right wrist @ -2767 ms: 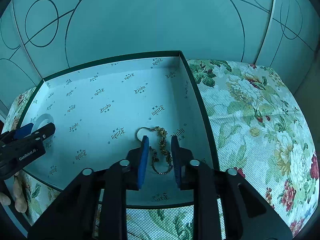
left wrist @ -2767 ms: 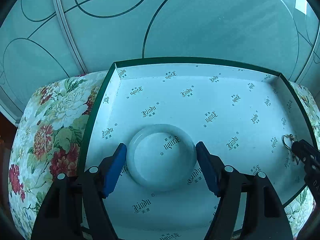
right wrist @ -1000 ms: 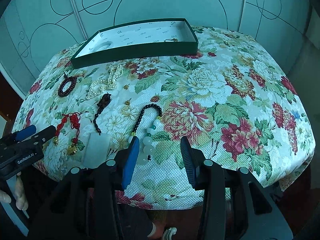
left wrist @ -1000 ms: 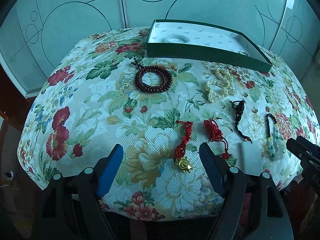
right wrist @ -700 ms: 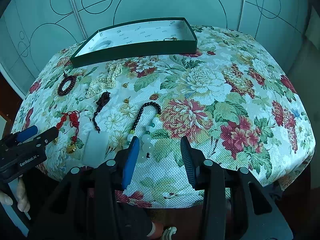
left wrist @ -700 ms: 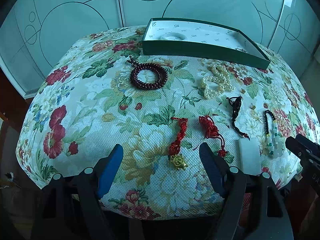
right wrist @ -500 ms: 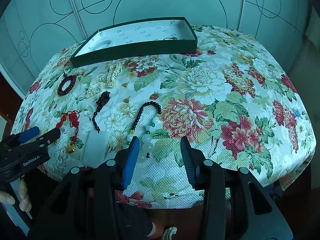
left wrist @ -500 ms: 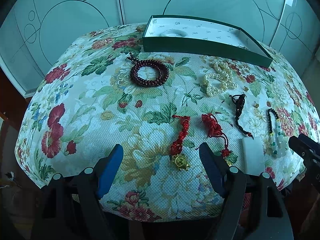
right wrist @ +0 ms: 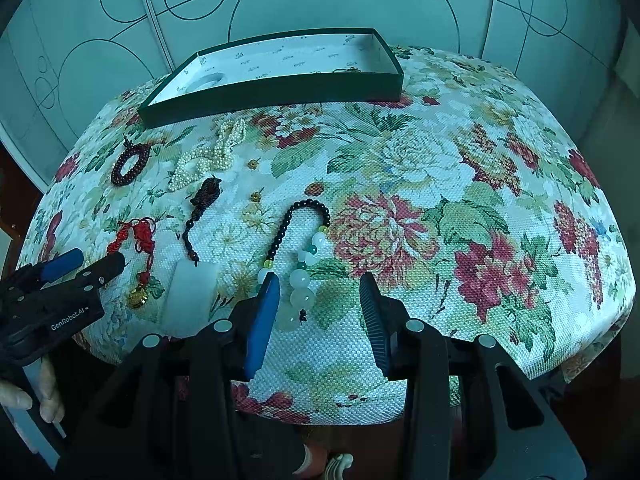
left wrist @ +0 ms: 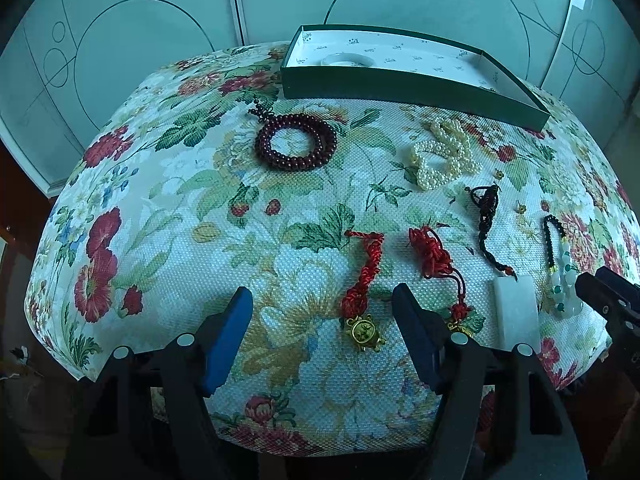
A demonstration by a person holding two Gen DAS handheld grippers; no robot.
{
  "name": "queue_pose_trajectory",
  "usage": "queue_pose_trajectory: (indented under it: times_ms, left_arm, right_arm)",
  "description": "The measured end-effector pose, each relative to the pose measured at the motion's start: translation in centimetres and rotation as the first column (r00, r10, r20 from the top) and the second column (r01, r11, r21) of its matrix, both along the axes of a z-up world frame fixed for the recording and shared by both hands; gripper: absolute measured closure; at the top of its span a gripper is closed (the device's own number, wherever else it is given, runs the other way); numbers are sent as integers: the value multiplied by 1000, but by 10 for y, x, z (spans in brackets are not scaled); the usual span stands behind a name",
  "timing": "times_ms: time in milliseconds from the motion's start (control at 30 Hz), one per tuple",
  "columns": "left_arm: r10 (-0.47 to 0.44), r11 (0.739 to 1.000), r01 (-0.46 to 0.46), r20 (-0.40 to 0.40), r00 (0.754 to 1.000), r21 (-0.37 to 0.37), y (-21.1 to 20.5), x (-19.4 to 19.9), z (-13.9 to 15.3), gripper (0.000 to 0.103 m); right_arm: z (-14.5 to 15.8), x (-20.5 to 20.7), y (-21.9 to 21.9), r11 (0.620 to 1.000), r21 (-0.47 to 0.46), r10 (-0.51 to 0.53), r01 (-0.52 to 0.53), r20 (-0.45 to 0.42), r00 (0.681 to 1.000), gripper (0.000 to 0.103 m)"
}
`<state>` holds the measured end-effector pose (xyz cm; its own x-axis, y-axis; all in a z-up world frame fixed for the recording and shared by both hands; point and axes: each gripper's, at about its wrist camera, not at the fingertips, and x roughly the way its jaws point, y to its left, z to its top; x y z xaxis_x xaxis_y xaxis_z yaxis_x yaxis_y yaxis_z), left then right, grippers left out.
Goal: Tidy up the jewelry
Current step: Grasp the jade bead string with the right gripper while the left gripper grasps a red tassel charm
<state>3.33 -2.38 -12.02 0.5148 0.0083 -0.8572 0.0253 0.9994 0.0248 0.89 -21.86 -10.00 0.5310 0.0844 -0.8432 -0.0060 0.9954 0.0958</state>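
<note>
My left gripper (left wrist: 320, 296) hovers over the table's near edge, its jaws closing. A red cord with a gold charm (left wrist: 362, 276) lies on the cloth between its fingers, untouched. My right gripper (right wrist: 319, 280) is open, and a black-and-jade bead string (right wrist: 300, 276) lies just inside its left finger. A second red cord (left wrist: 432, 256), a black braided cord (left wrist: 486, 216), a white slab (left wrist: 516, 312), pearls (left wrist: 444, 152) and a dark red bead bracelet (left wrist: 296, 146) are spread on the cloth. The green box (right wrist: 280, 92) at the back holds a white bangle (right wrist: 208, 80) and a gold chain (right wrist: 348, 70).
The floral tablecloth (right wrist: 460, 168) drops off at the rounded near edge below both grippers. Frosted glass panels (right wrist: 320, 0) stand behind the box. A person's fingers (right wrist: 24, 396) hold the left gripper's handle at the lower left.
Both grippers have pulled back from inside the box, leaving the bangle and chain there, to the table's near edge. In the last second the left jaws narrowed a little.
</note>
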Motion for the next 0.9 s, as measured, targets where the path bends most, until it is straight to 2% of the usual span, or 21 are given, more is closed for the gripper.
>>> queue_pose_trajectory:
  times_ms: [67,133,300,400,567,700,833,900]
  left_arm:
    - [1,1000,-1,2,1000,0,0,1,0,32]
    - [2,1000,-2,4,1000,0,0,1,0,32]
    - [3,1000,-3,7,1000,-3,0,4,0,32]
    - [4,1000,-4,9,1000,-2,-1,5,0,32]
    - [-3,1000,3,24,1000,-3,-2,8,0,33]
    - [-23,1000,23,44,999,-2,-4,9,2,50]
    - [-30,1000,30,58,998,2,-5,10,2,60]
    - [-27,1000,26,62,998,10,-4,11,3,74]
  right_arm:
    - [-1,1,1,1000,-5,0,0,-2,1000,63]
    - [-4,2,2,1000,-8,3,-3,-11,1000,74]
    - [-9,4,4,1000,-26,2,-3,-12,1000,77]
    - [-10,5,4,999,-44,0,0,-6,1000,89]
    - [-10,6,1,999,-46,-11,11,3,1000,89]
    - [-9,7,-5,999,-40,-29,30,7,1000,89]
    - [-8,8,-8,999,-36,-37,37,13,999,89]
    - [-8,9,-8,999,-33,-38,39,16,999,89]
